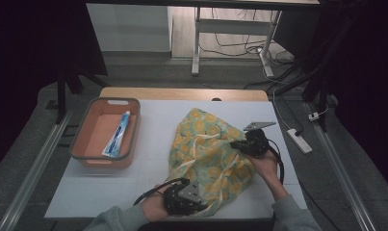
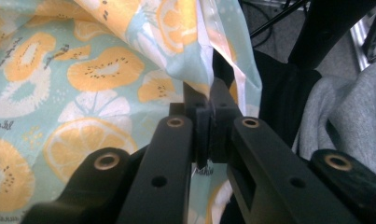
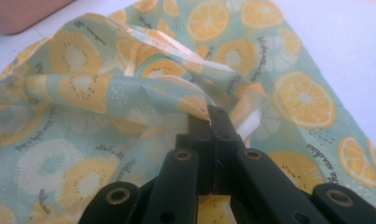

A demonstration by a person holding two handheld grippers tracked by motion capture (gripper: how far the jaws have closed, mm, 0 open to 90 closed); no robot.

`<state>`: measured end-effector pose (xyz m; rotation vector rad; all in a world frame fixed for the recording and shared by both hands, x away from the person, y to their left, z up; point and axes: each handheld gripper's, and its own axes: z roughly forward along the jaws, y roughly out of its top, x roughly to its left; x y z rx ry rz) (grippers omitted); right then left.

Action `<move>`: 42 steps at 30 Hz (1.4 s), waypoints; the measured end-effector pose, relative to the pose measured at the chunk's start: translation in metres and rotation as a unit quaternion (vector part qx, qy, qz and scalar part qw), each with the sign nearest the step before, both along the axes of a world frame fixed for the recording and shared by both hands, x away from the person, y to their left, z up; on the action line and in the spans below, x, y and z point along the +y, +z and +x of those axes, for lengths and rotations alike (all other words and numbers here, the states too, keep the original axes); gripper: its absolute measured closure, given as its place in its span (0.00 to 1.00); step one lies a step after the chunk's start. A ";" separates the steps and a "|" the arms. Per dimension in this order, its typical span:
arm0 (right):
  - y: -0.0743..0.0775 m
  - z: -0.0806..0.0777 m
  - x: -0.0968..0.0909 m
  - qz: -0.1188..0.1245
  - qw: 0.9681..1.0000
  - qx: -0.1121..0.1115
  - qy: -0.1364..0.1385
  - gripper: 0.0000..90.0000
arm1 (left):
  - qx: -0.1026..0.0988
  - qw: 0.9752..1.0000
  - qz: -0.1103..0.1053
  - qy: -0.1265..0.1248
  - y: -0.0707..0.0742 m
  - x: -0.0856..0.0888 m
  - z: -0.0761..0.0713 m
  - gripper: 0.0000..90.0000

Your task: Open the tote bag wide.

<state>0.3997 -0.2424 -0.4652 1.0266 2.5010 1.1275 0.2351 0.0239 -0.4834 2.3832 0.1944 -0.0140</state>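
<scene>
A pale green fabric bag (image 1: 208, 154) printed with orange and lemon slices lies crumpled on the white table (image 1: 158, 120). My left gripper (image 1: 196, 204) holds its near bottom edge at the table's front. In the left gripper view the jaws are shut on a fold of the bag (image 2: 106, 70), with the left gripper (image 2: 208, 100) pinching the cloth. My right gripper (image 1: 237, 143) grips the bag's right side. The right gripper view has the right gripper (image 3: 212, 114) shut on a bunched fold of the bag (image 3: 97, 93).
A salmon plastic tub (image 1: 85, 149) stands on the left of the table and holds a blue and white toothpaste tube (image 1: 117, 134). A white power strip (image 1: 300, 140) and cables lie on the floor to the right. Grey sleeves (image 1: 297, 216) enter from the bottom.
</scene>
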 end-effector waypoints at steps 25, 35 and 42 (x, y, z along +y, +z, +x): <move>0.011 -0.008 -0.006 0.013 1.000 -0.014 0.014 0.99 | -0.052 0.963 0.023 0.265 0.010 0.047 0.079 0.96; 0.016 -0.011 -0.019 0.038 0.999 -0.012 0.021 0.99 | -0.044 0.938 -0.016 0.343 0.023 0.093 0.105 0.98; 0.011 -0.009 -0.020 0.042 0.999 0.003 0.024 0.99 | -0.027 0.935 -0.003 0.355 0.015 0.094 0.119 0.95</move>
